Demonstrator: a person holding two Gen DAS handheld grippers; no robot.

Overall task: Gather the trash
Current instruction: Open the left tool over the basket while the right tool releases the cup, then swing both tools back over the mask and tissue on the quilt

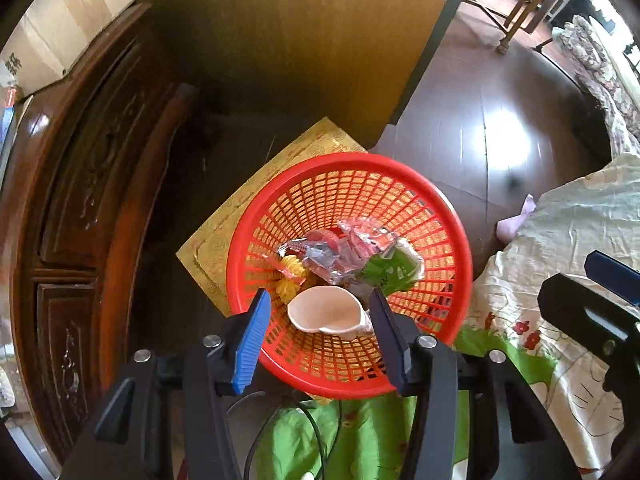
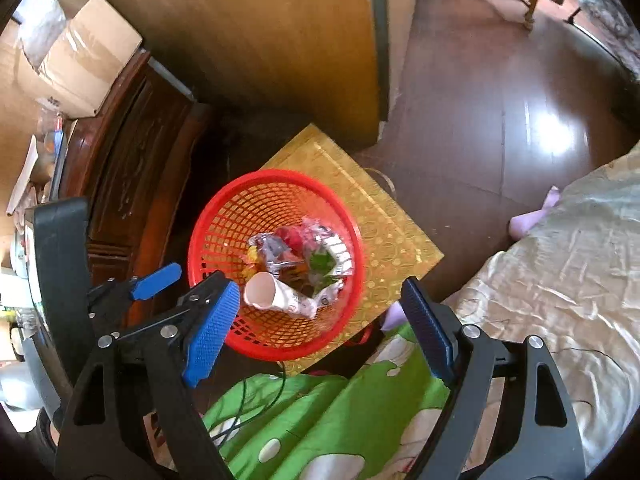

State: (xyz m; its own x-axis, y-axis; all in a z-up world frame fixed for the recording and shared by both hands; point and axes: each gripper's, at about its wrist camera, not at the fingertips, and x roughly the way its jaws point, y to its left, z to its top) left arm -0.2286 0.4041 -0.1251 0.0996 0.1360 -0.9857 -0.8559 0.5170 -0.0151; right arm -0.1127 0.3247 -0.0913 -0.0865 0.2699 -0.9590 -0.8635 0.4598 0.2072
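The left gripper hangs over the near side of a red mesh wastebasket, its blue fingers spread apart with a crumpled paper cup showing between them. The cup touches neither finger and lies inside the basket on its side, mouth upward in the left view. Beyond it sit clear plastic wrappers, a green-printed carton and a yellow snack packet. The right gripper is spread wide and empty, with the basket seen between its fingers. The basket stands on a flat gold box on the dark wooden floor, beside a green patterned bedspread.
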